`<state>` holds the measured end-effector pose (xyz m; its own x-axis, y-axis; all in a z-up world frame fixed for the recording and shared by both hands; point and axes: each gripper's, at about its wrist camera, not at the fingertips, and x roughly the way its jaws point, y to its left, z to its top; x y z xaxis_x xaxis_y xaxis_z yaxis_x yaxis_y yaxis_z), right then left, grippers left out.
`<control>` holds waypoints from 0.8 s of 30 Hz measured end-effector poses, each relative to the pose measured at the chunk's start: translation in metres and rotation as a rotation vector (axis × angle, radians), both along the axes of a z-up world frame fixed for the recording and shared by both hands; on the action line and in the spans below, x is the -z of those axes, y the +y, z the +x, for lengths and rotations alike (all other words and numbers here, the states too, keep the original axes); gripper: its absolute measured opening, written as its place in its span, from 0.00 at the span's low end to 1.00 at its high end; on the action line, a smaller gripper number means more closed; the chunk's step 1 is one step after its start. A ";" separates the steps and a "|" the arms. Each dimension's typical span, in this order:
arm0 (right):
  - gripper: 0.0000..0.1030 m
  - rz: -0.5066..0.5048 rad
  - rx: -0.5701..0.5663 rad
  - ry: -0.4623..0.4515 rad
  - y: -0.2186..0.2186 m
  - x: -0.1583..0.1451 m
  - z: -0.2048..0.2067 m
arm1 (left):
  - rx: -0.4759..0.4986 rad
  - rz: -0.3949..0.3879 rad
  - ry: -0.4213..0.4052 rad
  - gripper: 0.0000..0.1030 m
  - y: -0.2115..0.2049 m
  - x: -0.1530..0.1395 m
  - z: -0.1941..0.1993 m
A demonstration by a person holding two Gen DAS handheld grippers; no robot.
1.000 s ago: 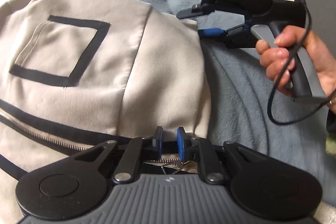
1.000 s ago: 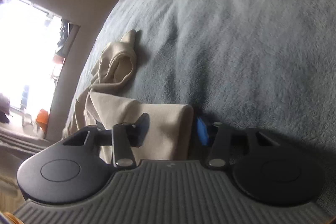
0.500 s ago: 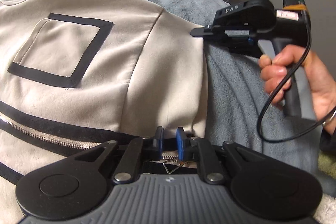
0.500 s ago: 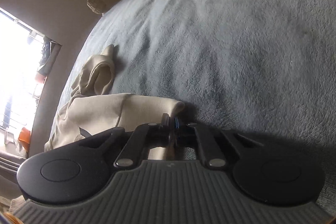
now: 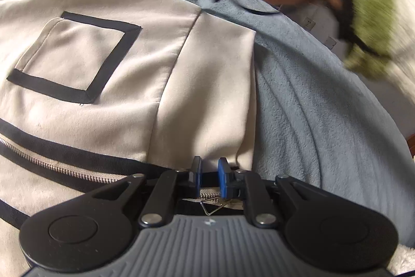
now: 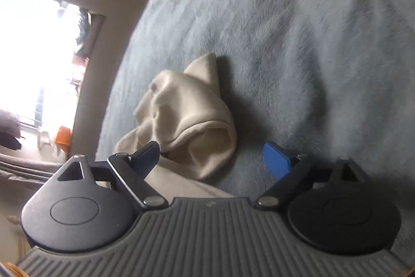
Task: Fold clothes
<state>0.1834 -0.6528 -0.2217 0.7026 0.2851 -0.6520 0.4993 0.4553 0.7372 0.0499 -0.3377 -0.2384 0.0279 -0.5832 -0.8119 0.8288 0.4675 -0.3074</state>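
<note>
jacket (image 5: 129,69) hem seemingly pinched by left gripper (image 5: 209,174); right gripper (image 6: 215,160) wide.

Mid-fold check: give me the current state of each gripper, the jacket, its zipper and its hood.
Left gripper: shut on the jacket's hem.
Right gripper: jaws just opened wide, nothing between the pads.
Jacket: lying flat on the blue blanket.
Zipper: closed.
Hood: crumpled, unfolded.

Matt cloth jacket (image 5: 109,85), fuzzy fleece blanket (image 5: 311,121)
</note>
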 end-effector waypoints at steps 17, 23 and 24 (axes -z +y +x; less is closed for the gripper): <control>0.16 -0.688 -0.409 -0.304 0.023 -0.161 0.226 | -0.061 -0.008 0.170 0.12 0.004 0.012 0.025; 0.47 -0.775 -0.339 0.047 -0.006 -0.060 0.236 | -0.050 -0.015 0.182 0.12 0.003 0.018 0.027; 0.50 -0.752 -0.294 0.113 -0.019 -0.044 0.230 | -0.049 -0.016 0.185 0.12 0.003 0.018 0.028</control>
<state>0.4135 -0.6720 -0.1774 0.5856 -0.0944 -0.8051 0.3352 0.9325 0.1345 0.0777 -0.3352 -0.2569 -0.0922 -0.5975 -0.7965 0.7338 0.4999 -0.4600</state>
